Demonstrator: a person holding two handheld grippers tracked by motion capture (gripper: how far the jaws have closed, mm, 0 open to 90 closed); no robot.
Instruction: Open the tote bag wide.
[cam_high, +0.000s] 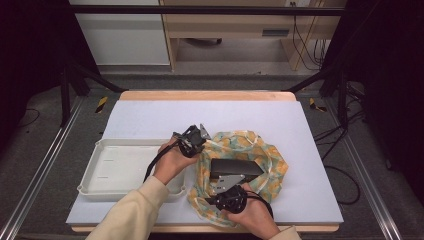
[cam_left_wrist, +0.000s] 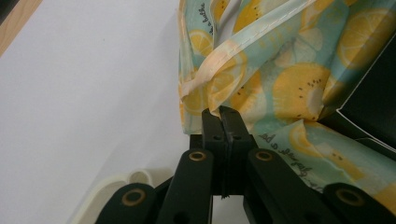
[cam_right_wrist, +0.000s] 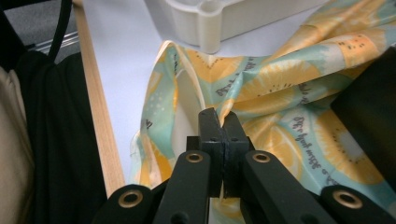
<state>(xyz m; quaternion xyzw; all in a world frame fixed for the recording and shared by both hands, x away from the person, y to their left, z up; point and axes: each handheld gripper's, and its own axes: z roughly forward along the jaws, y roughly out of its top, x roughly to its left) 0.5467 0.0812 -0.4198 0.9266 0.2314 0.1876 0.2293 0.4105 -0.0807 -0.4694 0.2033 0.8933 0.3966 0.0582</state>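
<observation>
At the frame's lower centre, the lemon-print bag (cam_high: 260, 155) lies on the table (cam_high: 150, 120) around a black box (cam_high: 235, 167) (mouth presumably being spread), each hand-held gripper, left (cam_high: 199, 141) and right (cam_high: 227, 187), pinching its rim.

One lemon-print fabric bag (cam_high: 250, 150), one flat black box (cam_high: 235, 167), one white plastic tray (cam_high: 117, 170), two black handheld tools, left tool (cam_high: 200, 136) and right tool (cam_high: 223, 186)

A pale lavender-white tabletop (cam_high: 150, 117) with a wooden edge carries a white rectangular plastic tray (cam_high: 117, 170) left of the left tool (cam_high: 192, 140) and a lemon-print fabric bag (cam_high: 260, 155) between both tools.
</observation>
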